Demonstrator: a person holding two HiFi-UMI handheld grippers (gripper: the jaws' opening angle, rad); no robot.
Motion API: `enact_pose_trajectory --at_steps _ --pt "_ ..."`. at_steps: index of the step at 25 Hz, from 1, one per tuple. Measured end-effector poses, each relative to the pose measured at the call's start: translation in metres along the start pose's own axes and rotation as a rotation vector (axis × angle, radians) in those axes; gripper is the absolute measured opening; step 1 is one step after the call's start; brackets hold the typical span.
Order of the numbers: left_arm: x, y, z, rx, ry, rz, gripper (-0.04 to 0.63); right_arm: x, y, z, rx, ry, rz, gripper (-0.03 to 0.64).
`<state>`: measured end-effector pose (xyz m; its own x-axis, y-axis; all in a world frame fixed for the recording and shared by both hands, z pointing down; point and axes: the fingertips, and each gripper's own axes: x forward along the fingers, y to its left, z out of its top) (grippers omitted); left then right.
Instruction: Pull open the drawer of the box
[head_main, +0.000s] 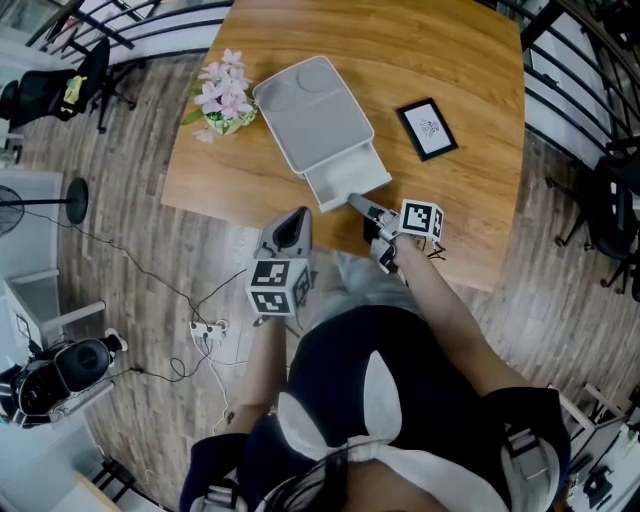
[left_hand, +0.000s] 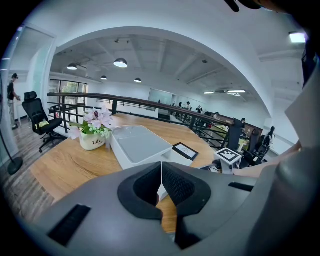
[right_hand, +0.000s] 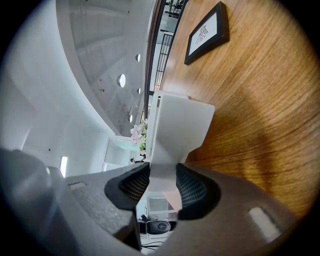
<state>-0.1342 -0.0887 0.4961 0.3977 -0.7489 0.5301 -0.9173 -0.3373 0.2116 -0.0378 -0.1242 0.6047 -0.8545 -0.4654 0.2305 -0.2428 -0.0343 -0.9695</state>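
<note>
Holding the drawer by its front

Closest in, the person (head_main: 400, 400) stands at the near edge of the table (head_main: 450, 60).

The left gripper (head_main: 298, 214) hangs just off the table edge, above the floor (head_main: 120, 250). It points up toward the table. Its two jaws are pressed tight together, and the left gripper view shows nothing between them (left_hand: 161, 167).

The right gripper (head_main: 356, 203) is a little farther in, over the table. It reaches to the drawer (head_main: 345, 180). In the right gripper view the jaws (right_hand: 162, 182) sit partly apart with the white front part of the drawer (right_hand: 182, 125) pinched between them. Both pads touch it, one on each side.

The drawer is part way out of the box (head_main: 315, 110). It sticks out of the box's near end, toward the person, and rests on the wood. It looks bare inside.

The box is white and flat. It lies at a slant near the middle of the table, with a round dent in its lid.

To the right of the box, well apart from it, a small black frame (head_main: 427, 128) lies flat on the table.

At the far left corner of the box are pink flowers (head_main: 225, 95) in a white pot (left_hand: 92, 141). They sit just beside the box.

Past the table, far to the left, a black chair (head_main: 60, 90) stands on the floor.
</note>
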Motion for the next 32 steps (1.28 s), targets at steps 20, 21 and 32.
enact_pose_trajectory --at_steps 20,21,32 --pt "-0.011 -0.025 -0.013 0.000 0.023 0.007 0.020 -0.021 -0.005 -0.011 -0.016 0.015 0.017 0.164" --pt "-0.012 -0.026 -0.013 -0.001 0.023 0.009 0.020 -0.022 -0.006 -0.012 -0.016 0.015 0.016 0.164" --pt "-0.019 -0.035 -0.023 0.001 0.029 0.012 0.021 -0.031 -0.009 -0.021 -0.014 0.013 0.018 0.164"
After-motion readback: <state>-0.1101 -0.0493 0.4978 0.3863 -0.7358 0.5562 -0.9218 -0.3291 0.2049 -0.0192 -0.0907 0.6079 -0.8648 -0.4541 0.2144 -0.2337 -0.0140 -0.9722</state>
